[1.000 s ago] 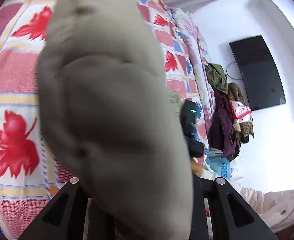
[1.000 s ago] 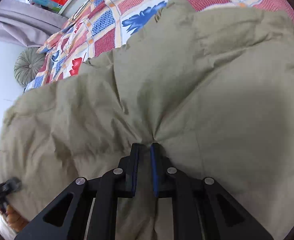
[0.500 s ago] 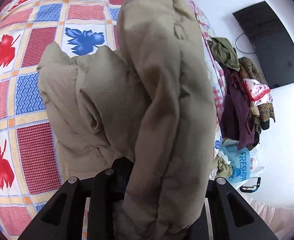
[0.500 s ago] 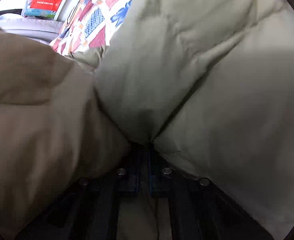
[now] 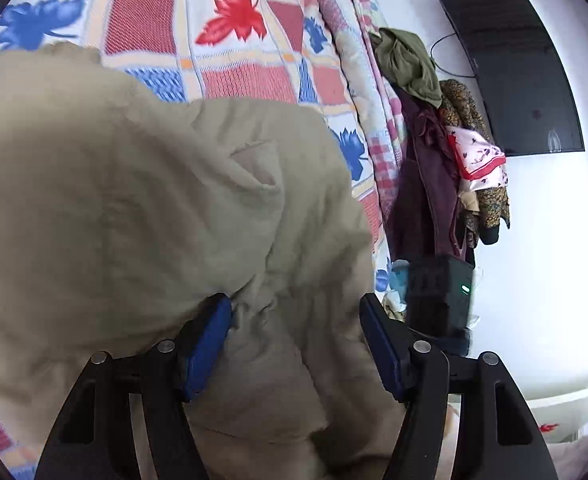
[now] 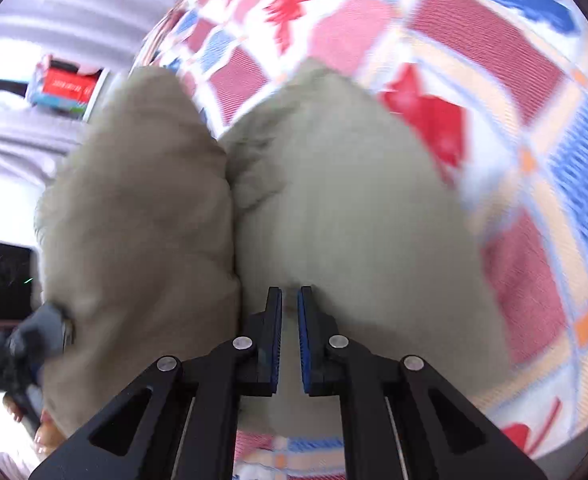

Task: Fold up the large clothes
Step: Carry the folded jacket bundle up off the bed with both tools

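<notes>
A puffy khaki coat (image 5: 134, 200) lies bunched on the patchwork bedspread (image 5: 234, 76). My left gripper (image 5: 295, 299) sits low over its near edge. Its jaws are opening and stand wide apart, with loose coat fabric lying between the blue pads (image 5: 210, 344). In the right wrist view the coat (image 6: 333, 200) forms two mounds with a crease between them. My right gripper (image 6: 290, 292) is shut at the near edge of the right mound, a thin pinch of fabric in the narrow gap. The left gripper (image 6: 26, 340) shows blurred at the left. The right gripper's body (image 5: 439, 292) shows beside the coat.
Clothes (image 5: 433, 160) hang in a heap beyond the bed's far side, under a black wall screen (image 5: 521, 72). A shelf with red and blue boxes (image 6: 66, 88) and a grey curtain (image 6: 74, 4) stand past the bed. Bare bedspread (image 6: 533, 120) lies right of the coat.
The coat fold that hung up in front of the left camera now lies flat on the bed. The left jaws have spread apart. The right view has swung, so bedspread shows around the coat.
</notes>
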`<state>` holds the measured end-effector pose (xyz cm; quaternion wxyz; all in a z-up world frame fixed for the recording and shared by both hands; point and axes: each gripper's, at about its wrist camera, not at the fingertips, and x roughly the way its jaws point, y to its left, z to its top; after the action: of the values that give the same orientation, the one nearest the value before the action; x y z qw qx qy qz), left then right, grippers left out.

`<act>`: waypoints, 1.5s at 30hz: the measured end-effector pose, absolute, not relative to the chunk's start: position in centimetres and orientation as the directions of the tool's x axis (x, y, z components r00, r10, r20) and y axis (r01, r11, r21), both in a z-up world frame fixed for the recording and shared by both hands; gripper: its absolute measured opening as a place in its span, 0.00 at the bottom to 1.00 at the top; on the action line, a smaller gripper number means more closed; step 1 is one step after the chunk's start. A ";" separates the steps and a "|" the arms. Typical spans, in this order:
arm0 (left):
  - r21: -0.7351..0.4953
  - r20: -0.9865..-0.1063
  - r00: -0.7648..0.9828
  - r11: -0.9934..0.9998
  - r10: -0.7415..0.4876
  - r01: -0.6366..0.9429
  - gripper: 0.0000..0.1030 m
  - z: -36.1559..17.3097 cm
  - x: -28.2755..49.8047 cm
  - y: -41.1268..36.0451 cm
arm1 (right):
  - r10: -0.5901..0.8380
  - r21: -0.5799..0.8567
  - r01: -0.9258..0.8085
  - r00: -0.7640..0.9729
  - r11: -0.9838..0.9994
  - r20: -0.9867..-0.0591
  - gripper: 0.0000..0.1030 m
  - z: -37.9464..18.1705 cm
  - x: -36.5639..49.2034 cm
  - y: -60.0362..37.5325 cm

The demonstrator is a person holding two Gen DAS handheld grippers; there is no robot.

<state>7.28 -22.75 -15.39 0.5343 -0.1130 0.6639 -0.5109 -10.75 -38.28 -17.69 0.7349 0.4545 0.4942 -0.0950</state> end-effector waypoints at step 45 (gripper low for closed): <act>-0.479 -0.783 0.149 0.738 -0.604 0.476 0.65 -14.3 12.1 -19.7 | 0.104 0.364 0.560 0.442 0.744 -0.891 0.16 -12.7 -14.5 -36.2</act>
<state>12.12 -19.71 -14.29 0.7555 -0.0585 0.5459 -0.3574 -14.54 -36.25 -12.75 0.7838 0.3265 0.5078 -0.1454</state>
